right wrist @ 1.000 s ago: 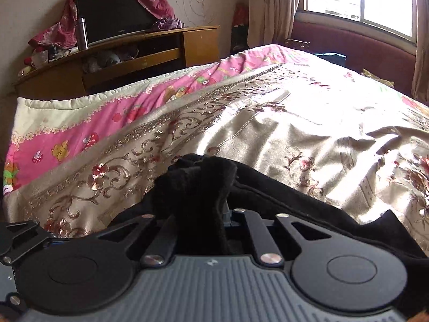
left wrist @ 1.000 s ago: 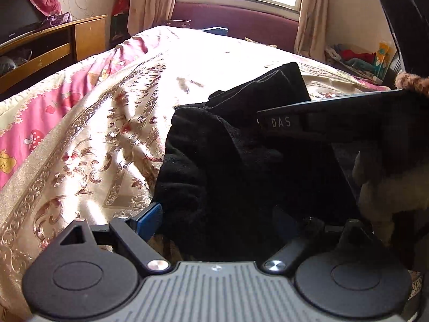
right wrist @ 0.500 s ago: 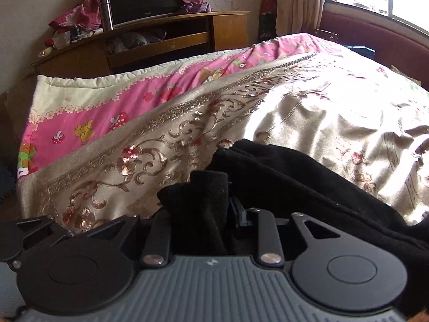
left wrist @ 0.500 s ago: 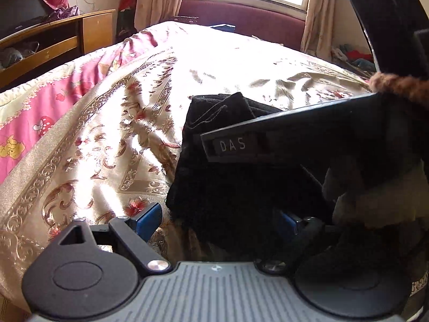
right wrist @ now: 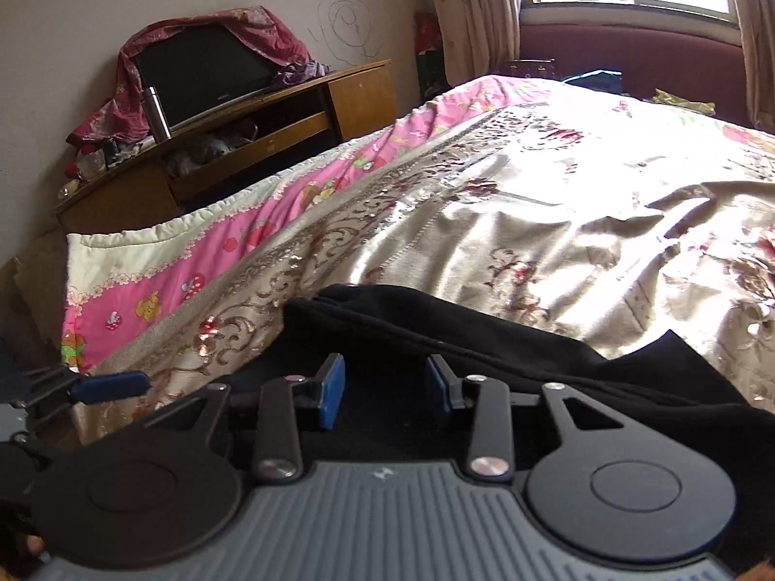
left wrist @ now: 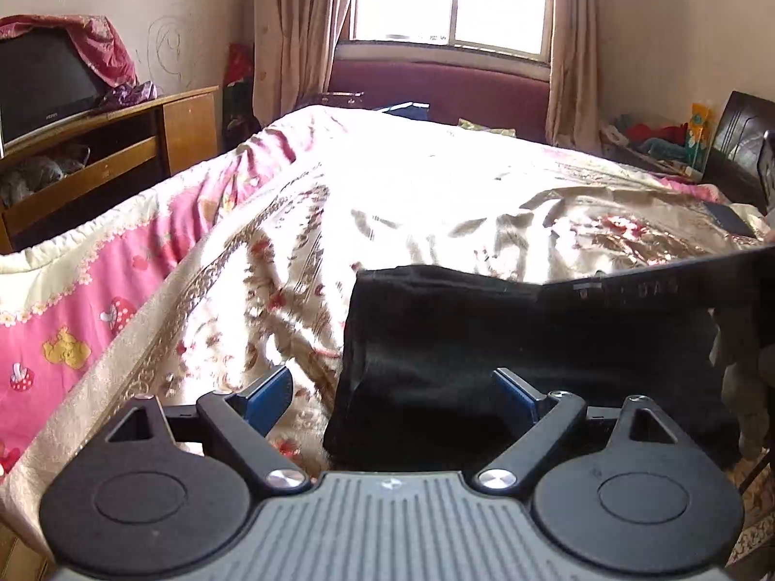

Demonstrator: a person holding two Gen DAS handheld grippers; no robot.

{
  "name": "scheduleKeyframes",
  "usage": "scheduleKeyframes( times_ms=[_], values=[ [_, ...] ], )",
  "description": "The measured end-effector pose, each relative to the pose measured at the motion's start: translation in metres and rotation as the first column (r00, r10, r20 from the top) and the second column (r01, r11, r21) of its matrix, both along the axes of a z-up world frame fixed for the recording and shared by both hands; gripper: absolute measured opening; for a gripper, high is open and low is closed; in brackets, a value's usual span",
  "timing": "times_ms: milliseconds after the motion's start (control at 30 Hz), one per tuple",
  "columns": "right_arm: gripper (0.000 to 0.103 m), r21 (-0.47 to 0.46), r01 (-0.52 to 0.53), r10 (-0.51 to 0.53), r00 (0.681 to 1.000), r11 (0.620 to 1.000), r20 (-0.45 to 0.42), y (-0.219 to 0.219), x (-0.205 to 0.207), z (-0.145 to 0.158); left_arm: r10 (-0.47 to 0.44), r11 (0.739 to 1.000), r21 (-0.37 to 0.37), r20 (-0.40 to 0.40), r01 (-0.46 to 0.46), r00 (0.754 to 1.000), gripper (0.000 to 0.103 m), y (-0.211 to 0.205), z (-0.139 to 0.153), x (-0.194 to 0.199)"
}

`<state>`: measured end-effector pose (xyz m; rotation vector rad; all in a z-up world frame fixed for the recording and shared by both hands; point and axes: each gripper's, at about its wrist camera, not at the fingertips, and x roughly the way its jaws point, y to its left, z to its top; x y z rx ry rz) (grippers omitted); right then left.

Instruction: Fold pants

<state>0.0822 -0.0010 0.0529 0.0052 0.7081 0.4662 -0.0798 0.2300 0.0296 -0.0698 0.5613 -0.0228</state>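
Observation:
The black pants (left wrist: 484, 339) lie folded in a flat stack on the gold floral bedspread (left wrist: 411, 203), near the bed's front edge. My left gripper (left wrist: 392, 392) is open, its blue pads on either side of the stack's near left corner, holding nothing. My right gripper (right wrist: 385, 387) is open just above the pants (right wrist: 557, 377), nothing between its pads. The right gripper's body (left wrist: 678, 285) crosses the right side of the left wrist view, over the pants. The left gripper's blue fingertip (right wrist: 111, 385) shows at the left of the right wrist view.
A pink cartoon quilt (left wrist: 87, 310) hangs over the bed's left side. A wooden TV stand (right wrist: 252, 130) with a covered TV stands by the left wall. A window with curtains (left wrist: 450, 0) is behind the bed. A dark flat object (left wrist: 726, 218) lies at the far right.
Both grippers have let go of the pants and opened. The pants, bunched and lifted before, now lie flat in a folded stack. Both grippers have drawn back a little.

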Motion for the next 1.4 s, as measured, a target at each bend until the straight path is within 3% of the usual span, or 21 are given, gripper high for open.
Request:
scheduleKeyframes(
  times_ms=[133,167,200,267,367,467,633,700,767,867,967,1033,1133,1233,1267,1333,1400],
  values=[
    [0.038,-0.118,0.162,-0.165,0.986,0.98,-0.018,-0.058,0.013,-0.033,-0.093,0.995,0.031,0.039,0.092,0.995,0.102,-0.027,0.007,0.031],
    [0.037,-0.14,0.216,-0.224,0.973,0.966,-0.048,-0.074,0.019,-0.046,-0.132,0.99,0.041,-0.013,0.133,0.991,0.103,-0.036,-0.002,0.047],
    [0.029,-0.139,0.262,-0.274,0.958,0.955,-0.081,-0.089,0.022,-0.054,-0.149,0.987,0.056,-0.084,0.154,0.985,0.103,-0.044,-0.014,0.061],
    [0.021,-0.011,0.323,-0.321,0.937,0.946,-0.135,-0.125,0.014,-0.048,-0.145,0.976,0.125,-0.226,0.176,0.963,0.103,-0.057,-0.043,0.082],
    [0.04,0.081,0.409,-0.401,0.911,0.909,-0.102,-0.168,-0.013,-0.028,-0.157,0.945,0.245,-0.237,0.215,0.959,0.103,-0.069,-0.054,0.075],
    [0.044,0.12,0.454,-0.439,0.889,0.883,-0.132,-0.208,-0.032,-0.029,-0.161,0.94,0.264,-0.212,0.215,0.964,0.103,-0.078,-0.044,0.07],
    [0.046,0.345,0.464,-0.365,0.876,0.816,-0.314,-0.24,-0.028,-0.072,-0.19,0.951,0.198,-0.225,0.236,0.956,0.103,-0.095,-0.039,0.08],
    [0.058,0.421,0.454,-0.323,0.881,0.785,-0.346,-0.245,-0.019,-0.085,-0.188,0.946,0.215,-0.245,0.243,0.951,0.103,-0.104,-0.041,0.086],
    [0.058,0.496,0.445,-0.286,0.886,0.746,-0.365,-0.257,-0.018,-0.087,-0.188,0.939,0.241,-0.245,0.247,0.951,0.103,-0.111,-0.038,0.089],
    [0.054,0.48,0.415,-0.268,0.899,0.773,-0.346,-0.273,-0.02,-0.087,-0.249,0.929,0.219,-0.227,0.298,0.942,0.103,-0.123,-0.026,0.085],
    [0.056,0.552,0.402,-0.217,0.903,0.731,-0.371,-0.285,-0.003,-0.094,-0.346,0.912,0.154,-0.206,0.379,0.915,0.103,-0.149,-0.014,0.075],
    [0.058,0.555,0.355,-0.176,0.92,0.752,-0.351,-0.281,0.015,-0.092,-0.434,0.88,0.117,-0.193,0.46,0.88,0.103,-0.175,-0.011,0.064],
    [0.057,0.534,0.324,-0.147,0.926,0.781,-0.347,-0.276,0.034,-0.096,-0.574,0.789,0.153,-0.163,0.595,0.803,0.103,-0.228,-0.014,0.042],
    [0.039,0.518,0.327,-0.141,0.92,0.79,-0.366,-0.279,0.037,-0.095,-0.658,0.685,0.268,-0.173,0.678,0.733,0.103,-0.276,-0.034,0.032],
    [0.031,0.521,0.345,-0.143,0.91,0.781,-0.389,-0.282,0.039,-0.097,-0.67,0.656,0.309,-0.181,0.689,0.72,0.103,-0.288,-0.042,0.032],
    [0.024,0.546,0.37,-0.137,0.897,0.752,-0.42,-0.288,0.038,-0.105,-0.687,0.614,0.336,-0.218,0.714,0.693,0.103,-0.305,-0.059,0.035],
    [0.017,0.551,0.381,-0.138,0.891,0.742,-0.432,-0.29,0.038,-0.101,-0.687,0.61,0.315,-0.246,0.727,0.684,0.101,-0.313,-0.069,0.04]
  ],
)
